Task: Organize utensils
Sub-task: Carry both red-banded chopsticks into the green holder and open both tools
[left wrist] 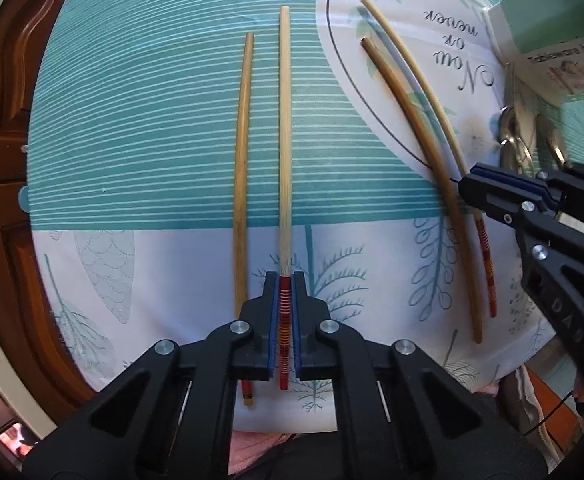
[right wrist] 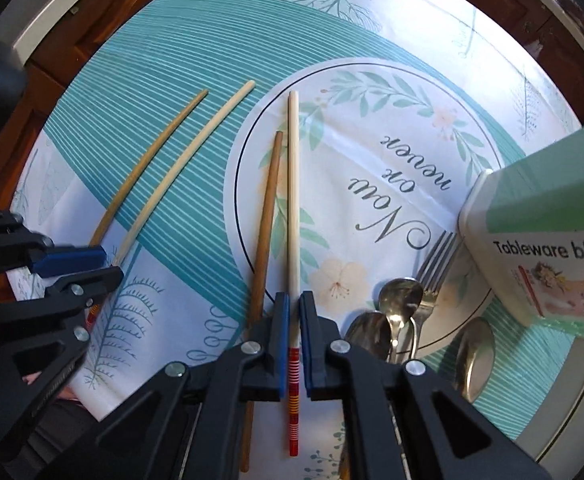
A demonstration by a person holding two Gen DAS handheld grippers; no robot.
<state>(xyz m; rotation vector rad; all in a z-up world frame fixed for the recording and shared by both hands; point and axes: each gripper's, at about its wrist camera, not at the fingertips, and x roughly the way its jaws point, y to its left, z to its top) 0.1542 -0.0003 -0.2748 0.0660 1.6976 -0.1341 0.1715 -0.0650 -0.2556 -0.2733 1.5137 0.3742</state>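
Observation:
Four chopsticks lie on the patterned tablecloth (left wrist: 152, 100). My left gripper (left wrist: 285, 276) points down and is shut on the red-striped end of a pale chopstick (left wrist: 285, 140). A tan chopstick (left wrist: 242, 160) lies just left of it, untouched. Further right, my right gripper (right wrist: 294, 296) is shut on a second pale chopstick (right wrist: 293, 200) near its red-striped end. A darker brown chopstick (right wrist: 268, 220) rests beside that one, partly under the gripper's left finger. Each wrist view shows the other gripper at its edge: the right gripper (left wrist: 468, 190) and the left gripper (right wrist: 110, 266).
A green and white "Tableware block" box (right wrist: 552, 220) stands at the right. Beside it lie a fork (right wrist: 436, 260) and several spoons (right wrist: 400, 300), close to my right gripper. Dark wooden panels (left wrist: 20, 80) show past the table's left edge.

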